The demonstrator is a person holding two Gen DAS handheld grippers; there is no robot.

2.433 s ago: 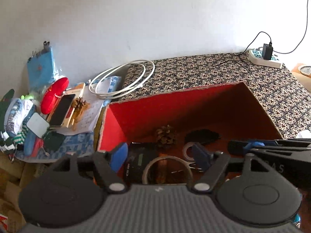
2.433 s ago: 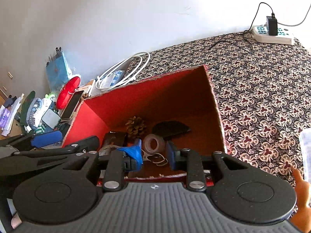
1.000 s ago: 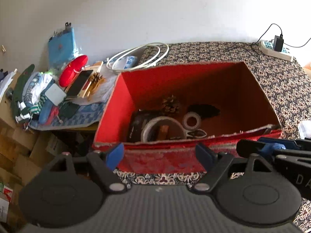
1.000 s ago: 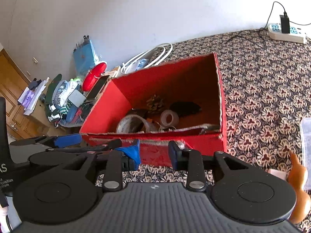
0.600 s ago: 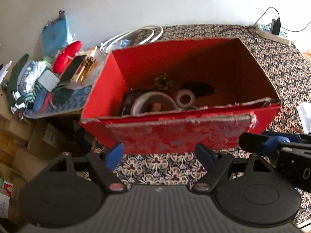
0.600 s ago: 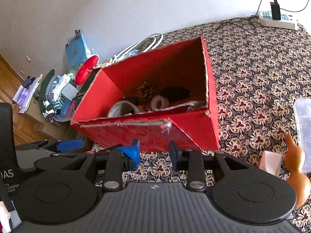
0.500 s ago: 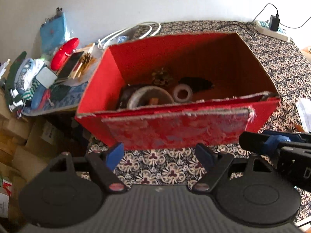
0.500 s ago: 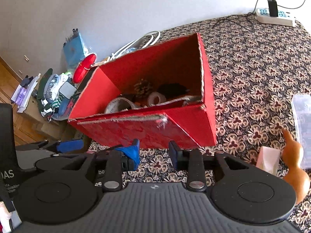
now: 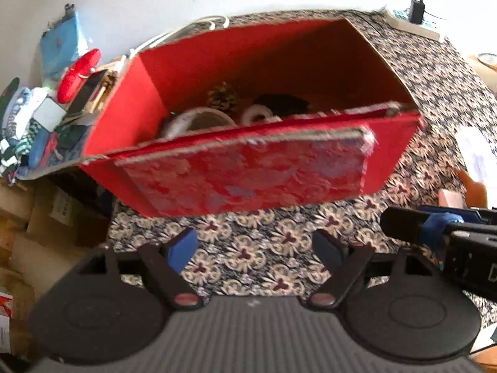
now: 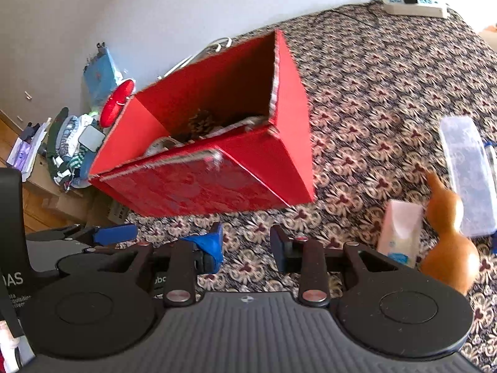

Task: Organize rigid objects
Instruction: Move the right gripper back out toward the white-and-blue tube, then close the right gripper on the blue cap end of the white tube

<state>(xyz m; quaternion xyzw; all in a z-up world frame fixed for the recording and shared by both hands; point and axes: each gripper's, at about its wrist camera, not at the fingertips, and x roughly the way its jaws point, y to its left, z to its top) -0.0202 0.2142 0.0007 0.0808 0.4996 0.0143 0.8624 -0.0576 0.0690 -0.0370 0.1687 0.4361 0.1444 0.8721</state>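
Observation:
A red cardboard box [image 9: 248,174] stands open on the patterned tablecloth [image 9: 279,248]. It holds a pine cone [image 9: 222,98], two tape rolls [image 9: 198,121] and a black item [image 9: 284,101]. My left gripper [image 9: 256,248] hovers open over the cloth just in front of the box, with nothing in it. My right gripper [image 10: 247,247] is beside it, near the box's [image 10: 295,155] front corner. Its jaws are opening and nothing is between them. To its right lie an orange gourd [image 10: 447,248], a small white packet [image 10: 400,233] and a clear plastic case [image 10: 469,174].
A power strip [image 10: 413,3] with a plugged charger sits at the far edge of the table. Left of the box, a lower side table [image 10: 62,155] is piled with clothes, a phone and a red case. White cable [image 9: 198,25] coils behind the box.
Both grippers have drawn back out of the box and sunk lower in front of it. The gourd, packet and clear case have come further into the right wrist view.

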